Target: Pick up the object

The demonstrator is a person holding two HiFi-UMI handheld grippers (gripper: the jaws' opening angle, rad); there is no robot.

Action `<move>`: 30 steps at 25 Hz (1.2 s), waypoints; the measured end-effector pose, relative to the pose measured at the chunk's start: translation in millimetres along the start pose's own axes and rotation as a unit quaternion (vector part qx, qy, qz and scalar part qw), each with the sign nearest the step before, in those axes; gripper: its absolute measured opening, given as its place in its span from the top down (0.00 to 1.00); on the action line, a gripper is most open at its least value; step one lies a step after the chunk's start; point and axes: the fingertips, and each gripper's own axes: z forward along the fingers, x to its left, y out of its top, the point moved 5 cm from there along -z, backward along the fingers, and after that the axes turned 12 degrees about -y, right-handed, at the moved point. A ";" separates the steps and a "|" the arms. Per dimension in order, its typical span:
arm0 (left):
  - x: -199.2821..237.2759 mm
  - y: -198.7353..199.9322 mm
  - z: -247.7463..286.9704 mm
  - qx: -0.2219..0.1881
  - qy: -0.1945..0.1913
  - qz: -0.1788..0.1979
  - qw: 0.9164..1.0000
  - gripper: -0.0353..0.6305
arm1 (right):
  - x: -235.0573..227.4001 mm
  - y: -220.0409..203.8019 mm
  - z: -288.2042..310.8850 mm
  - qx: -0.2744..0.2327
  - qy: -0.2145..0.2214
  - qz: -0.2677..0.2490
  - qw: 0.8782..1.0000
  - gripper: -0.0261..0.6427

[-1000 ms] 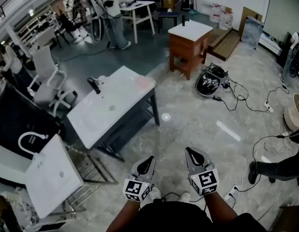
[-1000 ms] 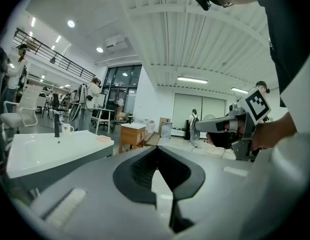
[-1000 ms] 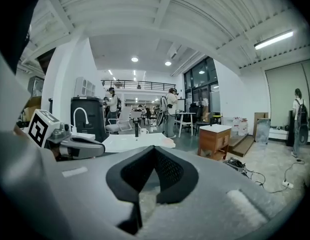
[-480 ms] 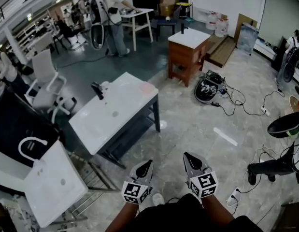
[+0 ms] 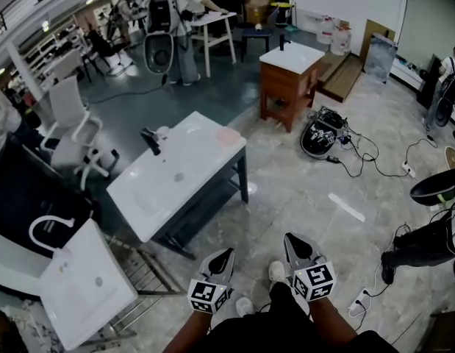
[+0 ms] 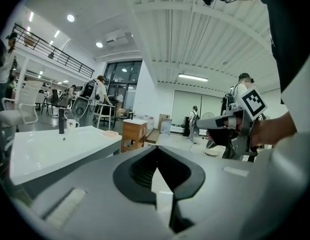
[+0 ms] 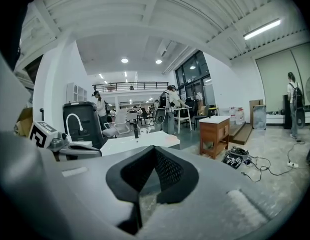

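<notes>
No word, number or brand can be read anywhere. The only printed signs are the black-and-white square markers on the cubes of the left gripper [image 5: 227,251] and the right gripper [image 5: 290,238]. A mug [image 6: 71,124] on the white table [image 6: 44,154] bears a small red mark, too small to read.

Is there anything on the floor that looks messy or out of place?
Yes. A black device lies on the floor beside the wooden cabinet, and loose cables trail from it across the tiles. Nothing looks spilled or broken.
</notes>
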 end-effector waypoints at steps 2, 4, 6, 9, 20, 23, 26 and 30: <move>6.2 4.4 9.5 -0.001 0.005 0.002 1.000 0.92 | -7.5 2.9 10.8 0.000 0.004 0.001 1.000 0.96; 13.6 9.8 22.5 -0.003 0.011 0.005 1.000 0.92 | -18.3 7.0 23.7 -0.005 0.005 0.000 1.000 0.96; 19.4 16.2 39.2 -0.004 0.016 0.007 1.000 0.92 | -33.0 11.2 39.0 -0.006 0.006 0.001 1.000 0.96; 27.5 29.6 65.9 -0.003 0.024 0.013 1.000 0.92 | -51.2 24.1 62.8 -0.007 0.022 -0.010 1.000 0.96; 60.8 46.6 158.7 0.004 0.063 0.004 0.998 0.92 | -121.3 36.2 148.5 0.023 0.068 -0.037 0.997 0.96; 66.4 47.9 167.8 0.003 0.076 -0.008 0.997 0.92 | -135.2 34.8 158.8 0.021 0.067 -0.049 0.996 0.96; 69.0 47.8 179.6 0.001 0.086 -0.017 0.996 0.92 | -141.9 38.6 169.7 0.007 0.075 -0.064 0.995 0.96; 70.2 51.6 184.2 0.002 0.089 -0.016 0.996 0.92 | -137.4 43.4 182.1 0.008 0.097 -0.053 0.994 0.96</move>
